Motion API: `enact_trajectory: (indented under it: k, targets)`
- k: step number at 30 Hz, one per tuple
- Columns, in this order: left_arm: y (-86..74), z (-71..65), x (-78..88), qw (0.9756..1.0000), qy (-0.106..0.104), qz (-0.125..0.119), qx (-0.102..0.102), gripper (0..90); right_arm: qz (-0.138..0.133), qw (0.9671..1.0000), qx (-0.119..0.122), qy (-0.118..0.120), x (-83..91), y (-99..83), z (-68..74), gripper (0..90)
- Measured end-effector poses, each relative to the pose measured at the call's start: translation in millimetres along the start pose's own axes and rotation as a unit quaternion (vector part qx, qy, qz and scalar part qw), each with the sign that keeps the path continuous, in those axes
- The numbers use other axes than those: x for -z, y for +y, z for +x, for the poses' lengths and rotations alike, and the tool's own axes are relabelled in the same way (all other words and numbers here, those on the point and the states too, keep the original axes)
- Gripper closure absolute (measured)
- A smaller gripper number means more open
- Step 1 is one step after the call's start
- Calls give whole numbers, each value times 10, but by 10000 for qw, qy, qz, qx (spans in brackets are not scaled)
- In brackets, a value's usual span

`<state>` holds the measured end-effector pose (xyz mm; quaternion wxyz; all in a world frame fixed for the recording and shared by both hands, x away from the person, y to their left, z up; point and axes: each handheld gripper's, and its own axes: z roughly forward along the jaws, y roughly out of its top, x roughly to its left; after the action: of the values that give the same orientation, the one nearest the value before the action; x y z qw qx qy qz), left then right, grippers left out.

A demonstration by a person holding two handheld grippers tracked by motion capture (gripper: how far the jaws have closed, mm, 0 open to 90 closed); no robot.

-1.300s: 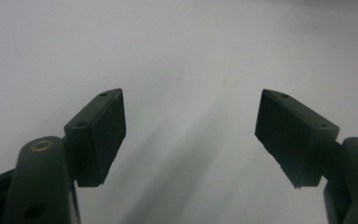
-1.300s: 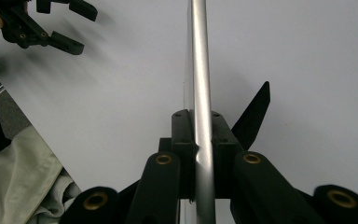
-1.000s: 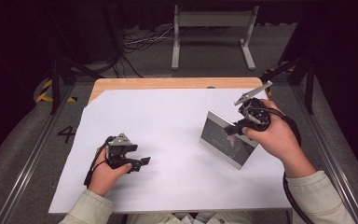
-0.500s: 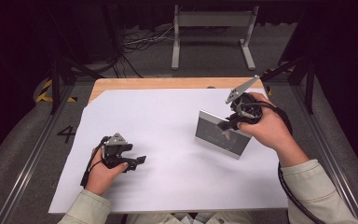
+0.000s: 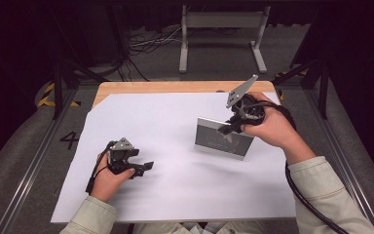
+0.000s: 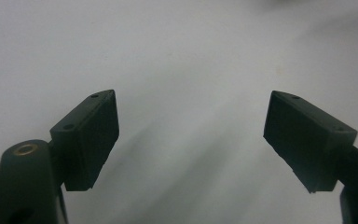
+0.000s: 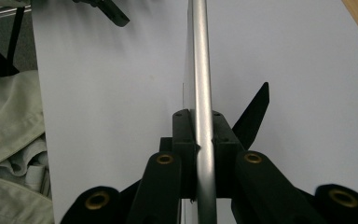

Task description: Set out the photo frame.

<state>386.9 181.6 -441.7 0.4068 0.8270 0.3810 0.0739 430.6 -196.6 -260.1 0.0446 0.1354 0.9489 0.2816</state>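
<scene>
Sleeves at 6 o'clock, both forearms coming up onto the tabletop [image 5: 126, 88], which is covered by a white sheet [image 5: 175, 170]. Left claw [image 5: 145, 167] near 8 o'clock, low over the sheet, jaws spread wide and nothing between them; they have just been opening a little further, probably parked idle so the other hand can work. In the left gripper view the pads [image 6: 91, 140] hang over bare white paper. Right claw [image 5: 230, 127] around 2 o'clock is clenched on the top edge of a silver picture frame [image 5: 222, 140], held upright with its lower edge at the sheet; the edge grip likely keeps the face clear. Right gripper view: frame's metal rim [image 7: 200, 93] pinched between both pads, black back stand [image 7: 254, 114] flared out, likely for standing it. Farther off, a metal stand [image 5: 221, 29] on the floor.
</scene>
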Motion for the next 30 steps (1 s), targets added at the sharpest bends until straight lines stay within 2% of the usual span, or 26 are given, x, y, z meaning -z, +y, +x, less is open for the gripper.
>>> enact_trajectory:
  k: [5,7,9,12,15,23,24,28,30]
  targets:
    - [2,-1,-4,10000,7,7,4,188,86,9995,270,164,-92,68,-43,837]
    - [2,1,-7,10000,-2,43,-1,188,95,9993,309,183,-106,74,-47,837]
    - [2,2,-23,10000,3,66,-27,187,121,9985,473,241,-136,86,-56,837]
    - [1,-7,-24,10000,-10,71,4,187,66,9974,611,375,-188,101,-76,837]
    - [2,-1,-18,10000,-6,64,-15,187,36,9964,769,361,-234,108,-101,837]
    - [2,-1,-26,10000,-22,73,16,187,204,9946,942,395,-350,72,-162,837]
    - [3,-1,-26,10000,-25,69,19,188,205,9939,994,425,-371,65,-174,837]
    - [4,-2,-30,10000,-26,76,9,188,261,9929,956,656,-436,35,-200,837]
    - [4,-3,-31,10000,-24,72,14,188,262,9927,965,681,-460,25,-207,837]
